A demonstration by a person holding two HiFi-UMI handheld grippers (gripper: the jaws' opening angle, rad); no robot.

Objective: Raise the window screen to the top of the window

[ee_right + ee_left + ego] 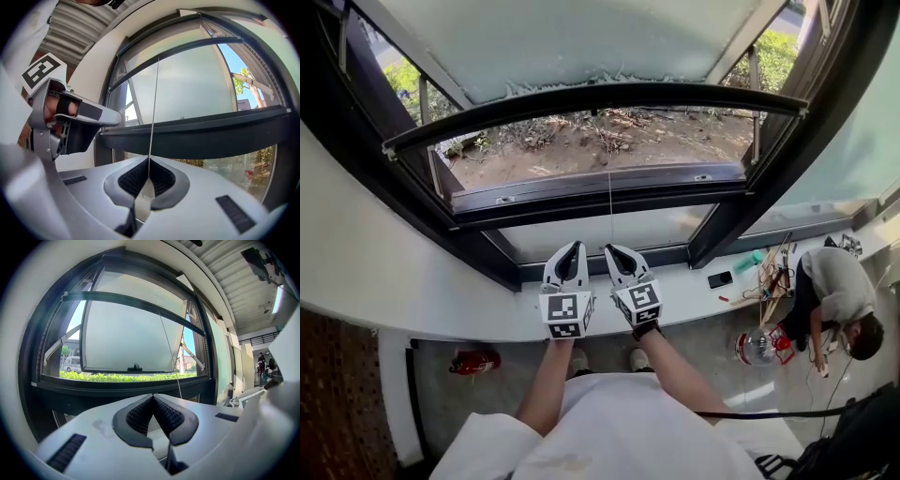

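The window screen [600, 97], as I read it, shows by its dark cross bar [197, 51], which hangs high in the opening but is not yet against the top frame. A thin pull cord [610, 211] drops straight from that bar into the right gripper [149, 161], whose jaws are pinched together on it. The left gripper [153, 397] hovers just beside it over the sill [694, 272], jaws closed on nothing, with the cord passing to its side. This looks like mid-raise. The next move probably calls for feeding the cord up steadily until the bar seats.
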